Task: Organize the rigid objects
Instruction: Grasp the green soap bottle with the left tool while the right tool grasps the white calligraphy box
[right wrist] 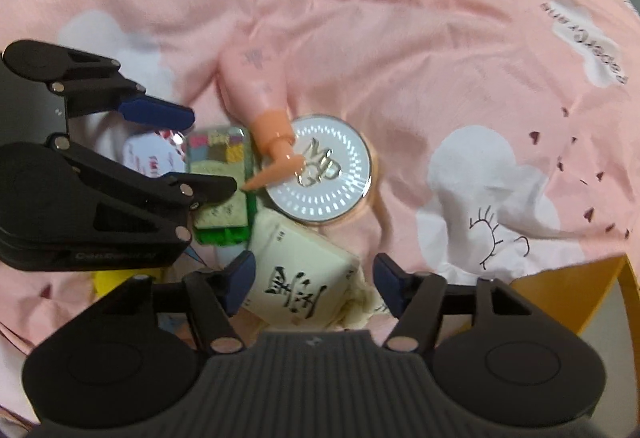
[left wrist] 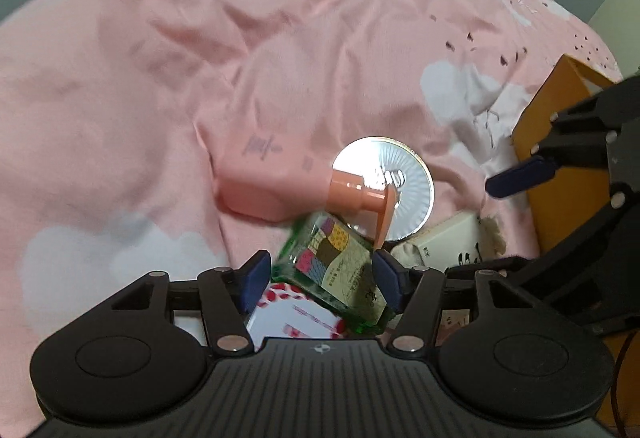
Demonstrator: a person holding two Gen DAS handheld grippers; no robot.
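Left gripper (left wrist: 322, 280): jaws spread, straddling the green patchwork-label box (left wrist: 340, 270). Its right pad lies at the box's edge; the left pad stands clear. Whether the right pad presses is uncertain.

Right gripper (right wrist: 314, 286): jaws spread around the cream box with black calligraphy (right wrist: 298, 278); gaps on both sides.

Cluster ahead of both grippers: pink pump bottle (left wrist: 280, 182) lying flat, its nozzle over the round silver tin (left wrist: 404, 174); all close-packed, little room between.

Open room: wide bare bedding beyond and to the left of the left gripper.

Partly hidden: red-and-white pack (left wrist: 296, 314) under the green box; yellow item (right wrist: 120, 278) behind the left gripper, unidentifiable.

Cut off: orange cardboard box (left wrist: 560, 142), at the right.

Surface: rumpled pink bedsheet (left wrist: 140, 98) with white clouds. Motion blur throughout.
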